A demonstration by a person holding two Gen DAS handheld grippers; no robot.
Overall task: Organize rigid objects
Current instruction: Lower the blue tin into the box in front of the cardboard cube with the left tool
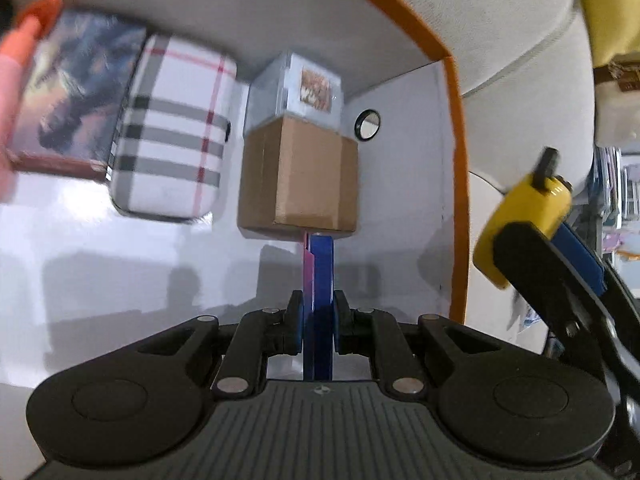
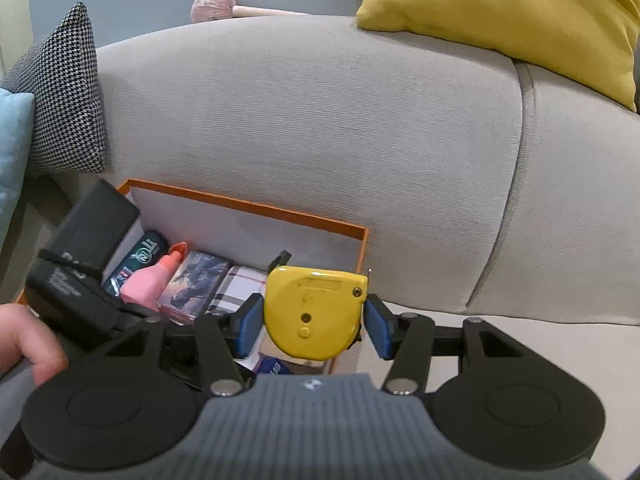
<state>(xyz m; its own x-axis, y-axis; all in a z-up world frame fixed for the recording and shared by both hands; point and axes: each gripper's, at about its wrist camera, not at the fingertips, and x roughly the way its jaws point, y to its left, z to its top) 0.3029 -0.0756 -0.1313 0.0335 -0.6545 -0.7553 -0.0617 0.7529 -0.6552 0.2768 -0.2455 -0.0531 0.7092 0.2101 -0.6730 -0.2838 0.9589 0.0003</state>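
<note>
My left gripper (image 1: 318, 308) is shut on a thin blue and pink flat pack (image 1: 322, 264), held edge-on and low inside the orange-rimmed box (image 1: 456, 120). The pack's far end nearly meets a brown cardboard box (image 1: 298, 176), and a clear case (image 1: 300, 88) stands behind that. My right gripper (image 2: 314, 320) is shut on a yellow tape measure (image 2: 314, 312) above the box's right corner (image 2: 362, 240). In the left wrist view the tape measure (image 1: 516, 216) hangs just outside the right rim.
Along the box's back row lie a plaid case (image 1: 172, 132), a picture-covered box (image 1: 76, 88), a pink bottle (image 2: 148, 284) and a dark tube (image 2: 138, 260). The box sits on a grey sofa (image 2: 320, 120) with a yellow cushion (image 2: 520, 12) and a houndstooth cushion (image 2: 64, 92). A hand (image 2: 24, 340) shows at the left.
</note>
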